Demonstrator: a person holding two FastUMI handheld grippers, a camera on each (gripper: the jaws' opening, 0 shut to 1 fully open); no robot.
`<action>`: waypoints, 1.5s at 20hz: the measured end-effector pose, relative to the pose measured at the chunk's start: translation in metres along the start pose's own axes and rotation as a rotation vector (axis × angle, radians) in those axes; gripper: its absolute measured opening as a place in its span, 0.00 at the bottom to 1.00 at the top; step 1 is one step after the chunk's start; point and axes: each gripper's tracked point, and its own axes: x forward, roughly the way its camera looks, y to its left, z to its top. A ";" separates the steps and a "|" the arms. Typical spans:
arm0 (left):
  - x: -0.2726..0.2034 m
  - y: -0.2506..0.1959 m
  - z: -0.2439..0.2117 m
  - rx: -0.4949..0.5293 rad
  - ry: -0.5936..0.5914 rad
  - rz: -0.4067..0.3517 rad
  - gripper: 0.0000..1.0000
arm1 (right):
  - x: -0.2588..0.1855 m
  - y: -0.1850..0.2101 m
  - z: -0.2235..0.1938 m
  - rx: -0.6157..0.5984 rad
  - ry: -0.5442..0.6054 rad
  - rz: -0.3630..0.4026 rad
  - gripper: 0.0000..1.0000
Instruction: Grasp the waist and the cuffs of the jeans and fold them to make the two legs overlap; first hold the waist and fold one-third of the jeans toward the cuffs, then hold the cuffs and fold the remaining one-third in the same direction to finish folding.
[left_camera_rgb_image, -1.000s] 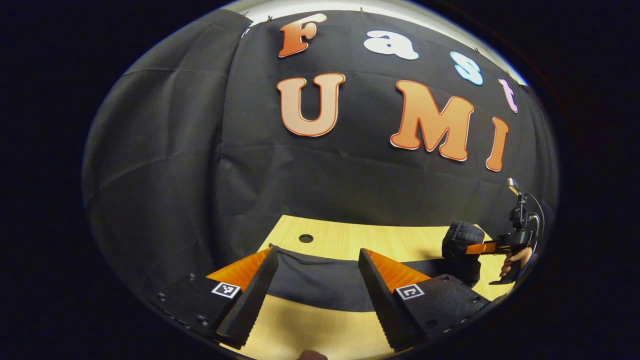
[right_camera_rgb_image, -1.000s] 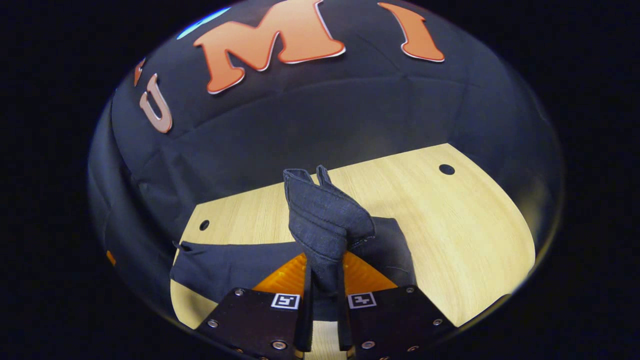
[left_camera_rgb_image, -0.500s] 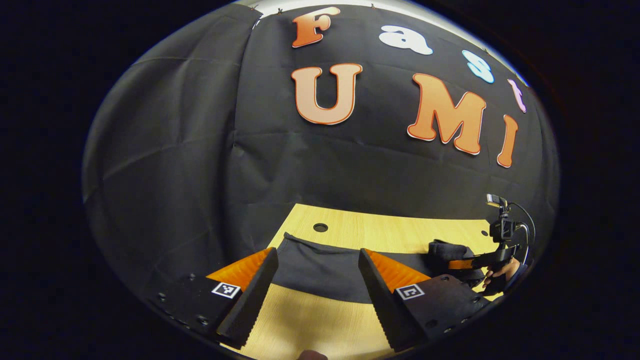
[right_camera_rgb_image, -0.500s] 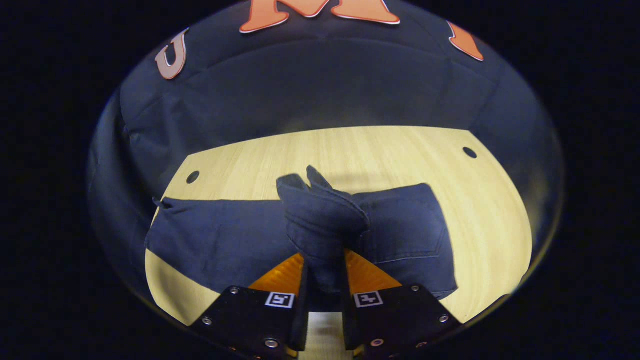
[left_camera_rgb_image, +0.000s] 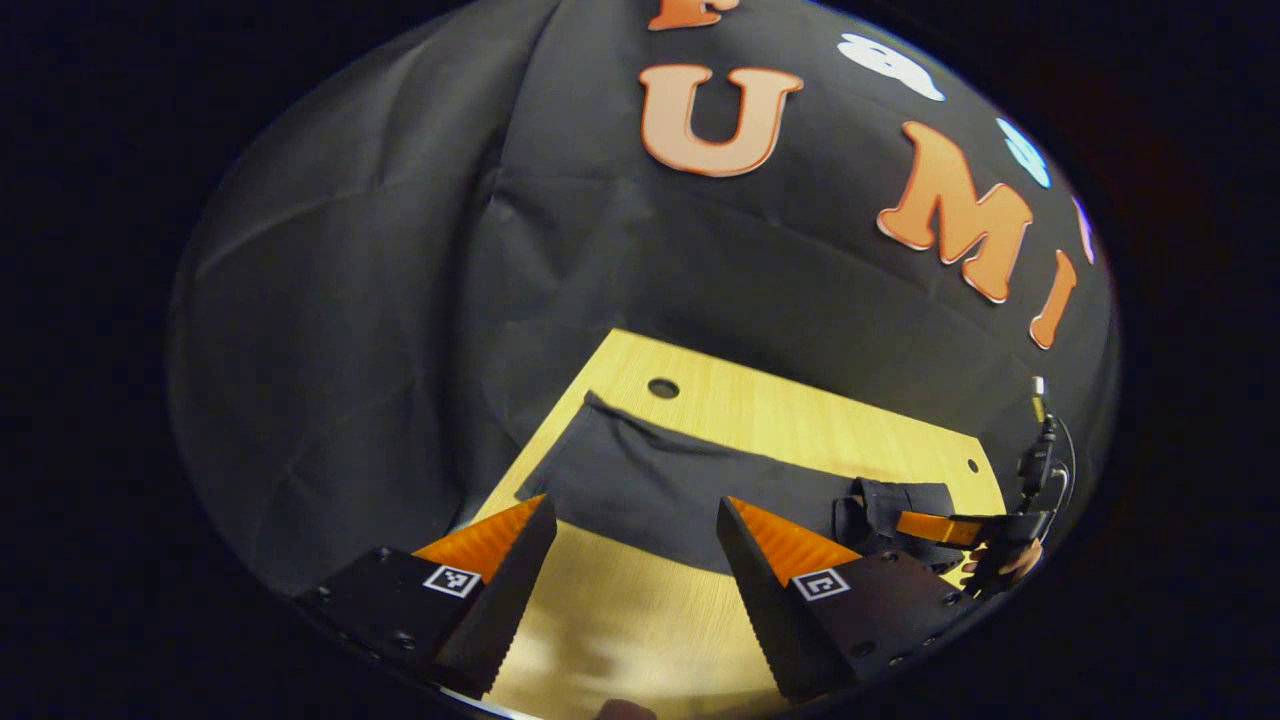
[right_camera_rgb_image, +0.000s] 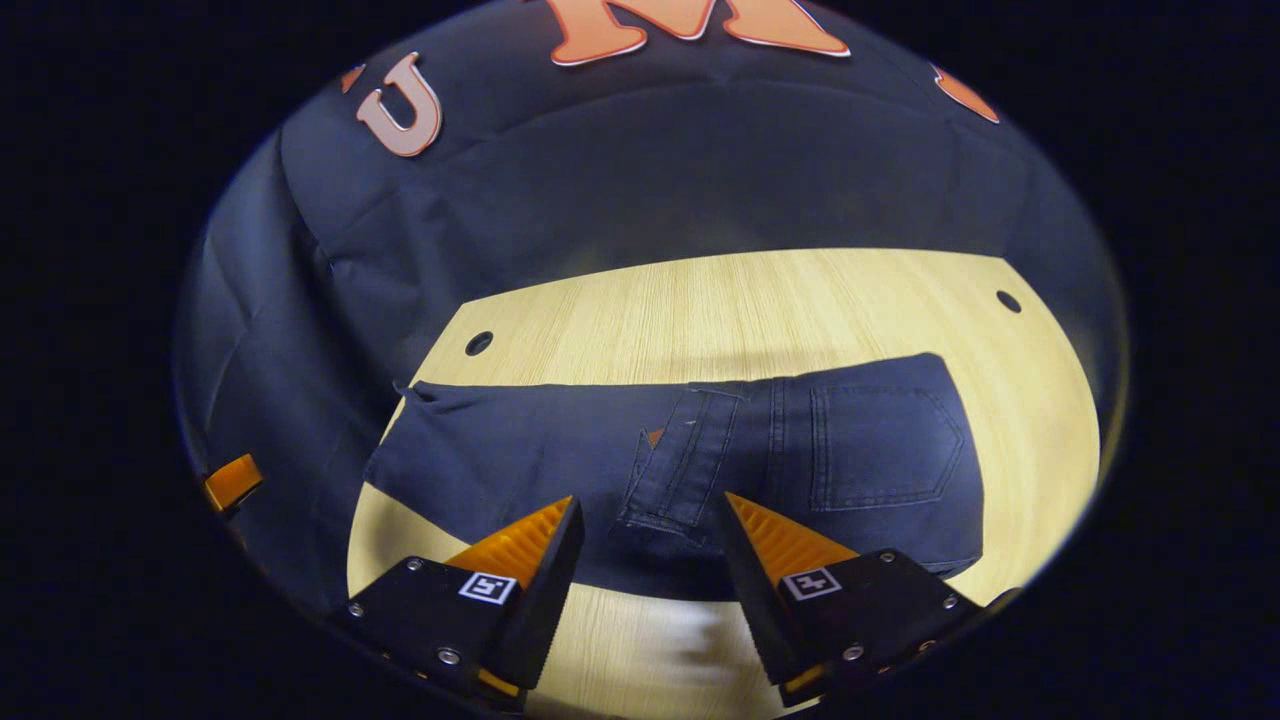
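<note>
At the bottom of the frame the left claw (left_camera_rgb_image: 625, 570) hangs with its fingers spread wide above the pale wooden counter (left_camera_rgb_image: 620, 640). The dark denim jeans (left_camera_rgb_image: 660, 485) lie flat across the middle. At the lower right, the right claw (left_camera_rgb_image: 915, 525) sits at their folded end, a hand (left_camera_rgb_image: 1005, 565) behind it.

Left gripper (left_camera_rgb_image: 630, 560): fingers spread wide, gripping nothing. Right gripper (right_camera_rgb_image: 645, 555): fingers likewise spread apart, nothing between them. Both point forward and downward.

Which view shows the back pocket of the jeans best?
The right gripper view: the back pocket lies flat and whole on the folded waist part. In the left gripper view, the jeans are far off, and I cannot make out the pocket.
</note>
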 end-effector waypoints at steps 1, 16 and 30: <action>0.011 0.002 -0.010 -0.023 0.055 0.010 0.97 | -0.005 0.000 0.001 -0.006 -0.008 0.002 0.84; 0.153 0.079 -0.063 -0.225 0.528 0.212 0.98 | -0.119 -0.093 0.046 -0.007 -0.259 -0.245 0.88; 0.195 0.098 -0.075 -0.293 0.554 0.391 0.92 | -0.183 -0.131 0.054 0.034 -0.369 -0.360 0.89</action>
